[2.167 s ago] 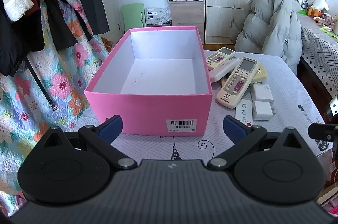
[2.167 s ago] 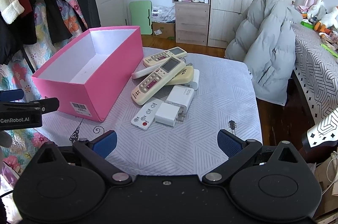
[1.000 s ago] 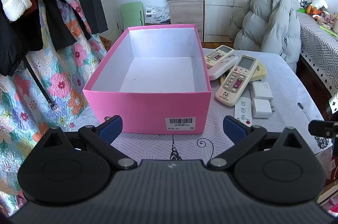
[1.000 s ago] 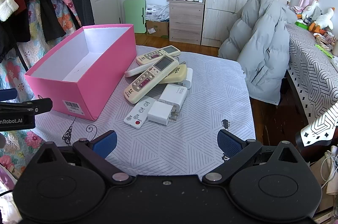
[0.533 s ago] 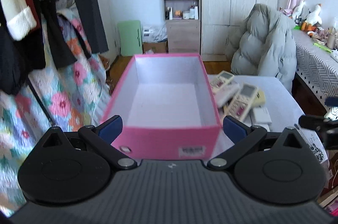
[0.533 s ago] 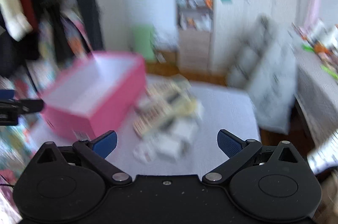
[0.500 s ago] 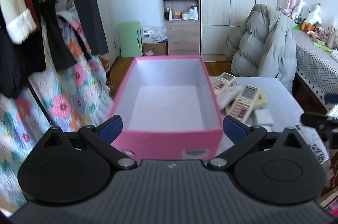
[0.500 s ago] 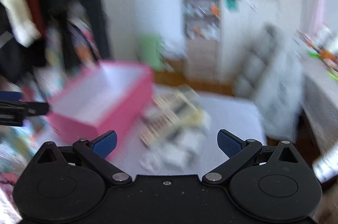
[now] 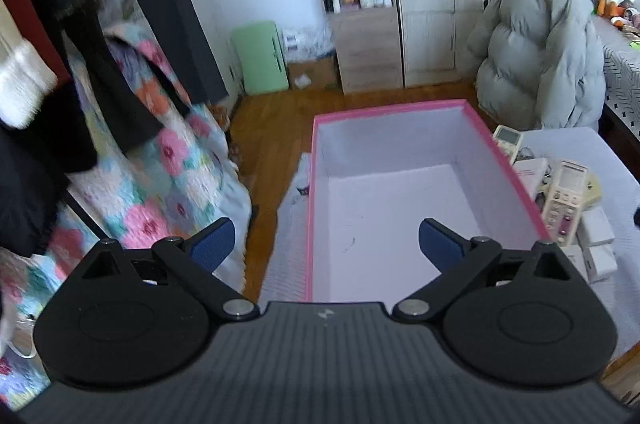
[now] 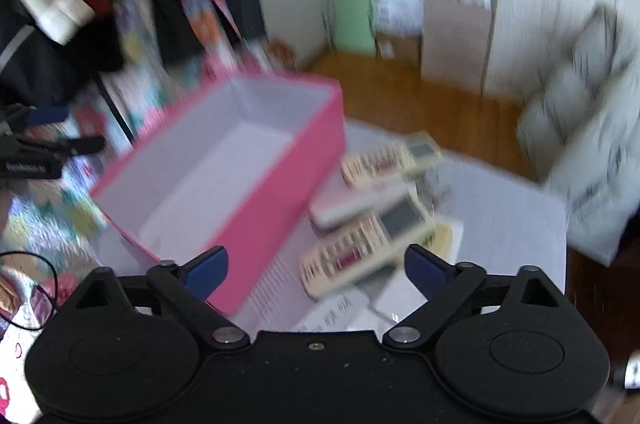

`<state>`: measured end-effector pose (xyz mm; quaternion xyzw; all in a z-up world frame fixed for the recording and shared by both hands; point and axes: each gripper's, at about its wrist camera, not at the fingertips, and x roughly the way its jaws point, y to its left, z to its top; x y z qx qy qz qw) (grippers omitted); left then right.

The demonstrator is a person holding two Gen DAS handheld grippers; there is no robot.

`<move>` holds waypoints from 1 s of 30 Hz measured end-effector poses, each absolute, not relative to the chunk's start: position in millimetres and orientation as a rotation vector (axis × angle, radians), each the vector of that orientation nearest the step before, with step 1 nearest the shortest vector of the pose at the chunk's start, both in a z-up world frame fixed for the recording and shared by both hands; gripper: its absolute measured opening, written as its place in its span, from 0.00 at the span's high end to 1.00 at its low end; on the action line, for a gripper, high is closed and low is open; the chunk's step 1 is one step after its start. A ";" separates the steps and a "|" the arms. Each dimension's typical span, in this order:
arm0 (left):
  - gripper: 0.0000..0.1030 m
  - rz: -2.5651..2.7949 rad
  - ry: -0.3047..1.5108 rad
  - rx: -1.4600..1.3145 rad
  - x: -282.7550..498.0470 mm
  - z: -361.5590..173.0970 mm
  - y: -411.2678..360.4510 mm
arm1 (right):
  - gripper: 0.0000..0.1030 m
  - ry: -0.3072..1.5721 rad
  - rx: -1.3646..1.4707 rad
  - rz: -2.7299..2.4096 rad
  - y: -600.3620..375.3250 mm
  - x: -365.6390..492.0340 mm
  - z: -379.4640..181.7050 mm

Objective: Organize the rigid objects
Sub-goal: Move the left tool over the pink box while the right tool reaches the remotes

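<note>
The right hand-held gripper [image 10: 316, 270] is hanging above the table [image 10: 512, 220] with nothing between its jaws, which are beginning to close from wide apart; just ahead of its fingertips a cream remote [image 10: 366, 244] is lying slantwise in the pile, a second remote [image 10: 390, 160] is lying farther ahead, and a pale yellow thing is peeking out under the near one toward the right finger. The pink box [image 10: 276, 192], bare inside, is standing ahead and to the left of this gripper, its near wall just beside the left finger [image 10: 206, 270]. The view here is smearing badly, so the small white pieces below the remote are too blurred to name. The left hand-held gripper [image 9: 326, 244] is spread wide and holding nothing, poised over the near end of the box [image 9: 516, 168], with one finger [image 9: 440, 244] over the white floor and the other outside the left wall; the remotes [image 9: 564, 200] are lying off to its right. The risks, as I judge them: the jaws may be closing before they are straddling one remote, so they could be catching two stacked pieces at once or pinching only a corner, and the smooth casing could be sliding out; the left finger could be knocking the box wall and shoving the light cardboard sideways; a slanted grab could be dragging the neighbours off the pile.
</note>
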<state>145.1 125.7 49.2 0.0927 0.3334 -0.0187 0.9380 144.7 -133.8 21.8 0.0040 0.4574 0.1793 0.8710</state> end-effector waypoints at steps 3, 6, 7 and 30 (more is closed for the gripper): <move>0.15 -0.034 0.714 0.136 160.9 37.5 133.2 | 0.11 1.045 0.084 0.358 -139.8 160.2 0.3; 0.16 -0.047 0.689 0.095 158.5 35.0 141.2 | 0.17 1.062 0.164 0.366 -144.7 167.3 -21.9; 0.16 -0.053 0.688 0.101 159.7 33.9 142.6 | 0.19 1.062 0.189 0.372 -144.8 170.8 -28.1; 0.62 -0.084 0.870 0.109 245.9 -40.2 166.3 | 0.38 1.056 0.441 0.248 -159.3 197.9 -88.5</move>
